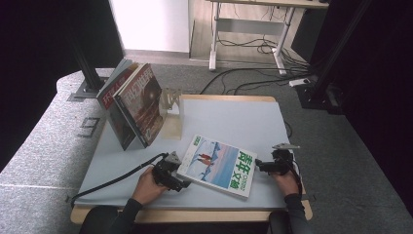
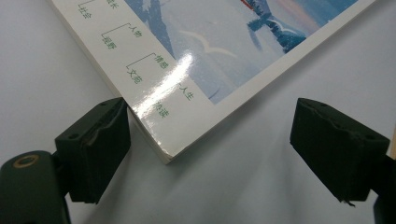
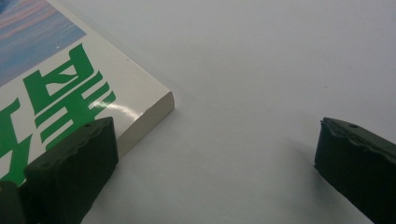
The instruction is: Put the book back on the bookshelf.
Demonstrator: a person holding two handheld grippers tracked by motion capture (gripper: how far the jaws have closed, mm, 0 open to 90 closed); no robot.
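A magazine [image 1: 217, 165] lies flat on the table [image 1: 234, 122], near its front edge, between both grippers. The left gripper [image 1: 176, 174] stands wide open, one corner of the magazine between its jaws, apparently untouched. The right gripper [image 1: 260, 166] is likewise wide open at the opposite corner, gripping nothing.

High view sat overhead, facing forward and down over the whole counter [image 1: 253, 122]. Both gripper views hugged the surface, each sharing the magazine [image 1: 219, 165] with it.
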